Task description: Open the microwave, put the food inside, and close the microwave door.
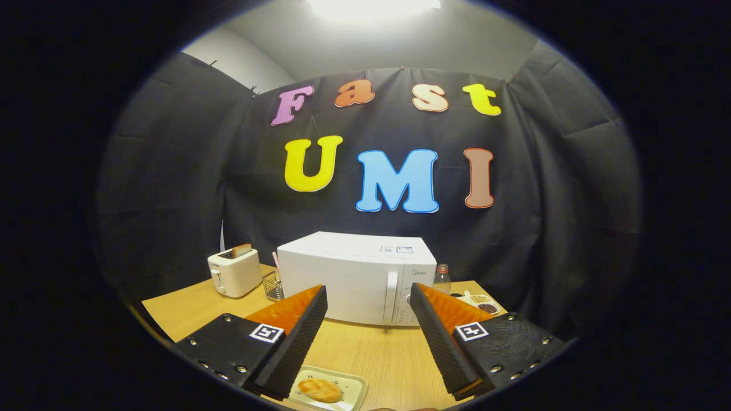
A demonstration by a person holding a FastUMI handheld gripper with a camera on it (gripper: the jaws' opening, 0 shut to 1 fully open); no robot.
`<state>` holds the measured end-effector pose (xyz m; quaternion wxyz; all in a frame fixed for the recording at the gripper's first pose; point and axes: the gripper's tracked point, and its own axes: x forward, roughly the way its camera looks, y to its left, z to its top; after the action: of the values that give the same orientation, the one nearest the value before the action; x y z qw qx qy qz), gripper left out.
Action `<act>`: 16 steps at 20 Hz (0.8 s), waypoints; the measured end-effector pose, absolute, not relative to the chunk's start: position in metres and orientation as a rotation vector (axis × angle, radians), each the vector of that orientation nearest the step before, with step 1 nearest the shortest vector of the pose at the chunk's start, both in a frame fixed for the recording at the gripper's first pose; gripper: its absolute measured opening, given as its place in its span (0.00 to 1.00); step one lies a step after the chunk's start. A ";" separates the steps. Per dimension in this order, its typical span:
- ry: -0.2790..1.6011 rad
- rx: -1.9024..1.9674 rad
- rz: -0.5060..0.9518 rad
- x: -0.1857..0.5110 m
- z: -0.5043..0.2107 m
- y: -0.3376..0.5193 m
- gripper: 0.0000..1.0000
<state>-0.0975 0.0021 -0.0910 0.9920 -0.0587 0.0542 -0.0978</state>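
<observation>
A white microwave (pixel 354 274) stands on the wooden table (pixel 371 354) beyond my fingers, its door shut and its upright handle (pixel 390 297) toward its right side. A pale rectangular plate (pixel 349 398) with a golden piece of food (pixel 320 390) lies on the table close below me, just inside my left finger. My gripper (pixel 368 297) hangs open above the table, with nothing between its fingers. The microwave's front shows through the gap between them.
A white toaster (pixel 234 273) holding a slice of bread stands left of the microwave, with a small wire rack (pixel 274 284) between them. Right of the microwave are a small bottle (pixel 441 278) and a dish of snacks (pixel 482 302).
</observation>
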 end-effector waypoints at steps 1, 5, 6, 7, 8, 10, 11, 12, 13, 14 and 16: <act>0.121 -0.116 -0.192 -0.103 -0.102 0.002 0.94; 0.148 -0.089 -0.150 -0.118 -0.139 0.008 0.94; 0.147 -0.086 -0.138 -0.119 -0.147 0.010 0.94; 0.154 -0.084 -0.122 -0.120 -0.155 0.013 0.94; 0.168 -0.079 -0.114 -0.121 -0.165 0.015 0.94; 0.194 -0.072 -0.104 -0.122 -0.177 0.017 0.94; 0.196 -0.067 -0.096 -0.122 -0.180 0.019 0.94; 0.195 -0.063 -0.092 -0.122 -0.182 0.019 0.94; 0.188 -0.062 -0.092 -0.120 -0.181 0.019 0.94; 0.179 -0.063 -0.091 -0.117 -0.181 0.018 0.94; 0.203 -0.046 -0.074 -0.111 -0.194 0.020 0.94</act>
<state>-0.1105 0.0201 -0.1938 0.9939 -0.0229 0.1012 -0.0368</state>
